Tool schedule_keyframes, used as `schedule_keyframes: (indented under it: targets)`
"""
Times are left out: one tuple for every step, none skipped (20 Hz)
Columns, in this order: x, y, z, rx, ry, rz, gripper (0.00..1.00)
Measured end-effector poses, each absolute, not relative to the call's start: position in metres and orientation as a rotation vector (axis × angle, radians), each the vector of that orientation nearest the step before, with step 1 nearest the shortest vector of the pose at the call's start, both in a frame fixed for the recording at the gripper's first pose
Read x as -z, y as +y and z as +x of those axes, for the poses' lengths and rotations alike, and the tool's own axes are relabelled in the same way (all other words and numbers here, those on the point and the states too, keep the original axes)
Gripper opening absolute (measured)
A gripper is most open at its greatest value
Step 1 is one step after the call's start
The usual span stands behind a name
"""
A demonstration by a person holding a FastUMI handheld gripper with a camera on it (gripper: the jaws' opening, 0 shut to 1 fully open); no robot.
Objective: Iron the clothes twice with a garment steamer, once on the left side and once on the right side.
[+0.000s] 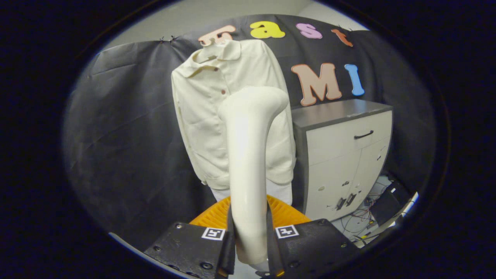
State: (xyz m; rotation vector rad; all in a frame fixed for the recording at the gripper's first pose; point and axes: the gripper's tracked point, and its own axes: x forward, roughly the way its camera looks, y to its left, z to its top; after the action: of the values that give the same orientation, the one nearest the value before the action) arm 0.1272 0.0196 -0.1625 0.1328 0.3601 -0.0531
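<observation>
garment steamer (250,155) is in the gripper (250,240), cream handle standing upright between the two fingers, both fingers pressed against its sides low on the shaft, so a firm narrow hold on it. the head bends over at the top, toward the right, and sits in front of the chest area of the clothes. can't tell if the head touches the fabric or hangs just short of it, no steam visible

clothes: a cream button-front jacket (217,112) with a collar, hanging on a hanger (211,50) against the black cloth wall (116,135), front facing the camera. steamer head overlaps the jacket's middle to right part as seen from here, roughly at button height. fabric looks fairly flat, no clear sign which side has had a pass

progress, my read: pickup is done, steamer is lifted and brought up to the garment. both passes, left and right, may be ahead, or one may be done; the picture can't settle it. head is high on the jacket, so it looks like the start of a downward stroke rather than the end of one

around: an orange ribbed thing (285,213), maybe the steamer's base or a basket, just behind the fingers under the jacket hem. grey-topped white cabinet (341,147) with a drawer handle and two doors stands beside the jacket on the right, cables on the floor (364,217) past it
</observation>
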Motion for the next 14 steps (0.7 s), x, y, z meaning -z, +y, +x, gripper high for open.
schedule_keyframes:
  targets:
    - [0.147,0.021,0.113,0.065,0.341,0.120,0.33]
    - [0.130,0.022,0.099,0.082,0.317,0.121,0.33]
    - [0.119,0.025,0.093,0.090,0.301,0.130,0.33]
    - [0.106,0.028,0.083,0.089,0.289,0.132,0.33]
    - [0.095,0.031,0.073,0.089,0.272,0.125,0.33]
    - [0.081,0.031,0.064,0.089,0.249,0.117,0.33]
    - [0.070,0.030,0.057,0.083,0.230,0.112,0.33]
    - [0.058,0.030,0.042,0.075,0.215,0.114,0.33]
    - [0.052,0.032,0.035,0.068,0.207,0.113,0.33]
    - [0.045,0.030,0.027,0.067,0.193,0.112,0.33]
    - [0.036,0.029,0.020,0.067,0.170,0.112,0.33]
    - [0.029,0.026,0.016,0.064,0.154,0.100,0.33]
    - [0.023,0.024,0.010,0.058,0.141,0.082,0.33]
    - [0.017,0.021,0.005,0.051,0.131,0.066,0.33]
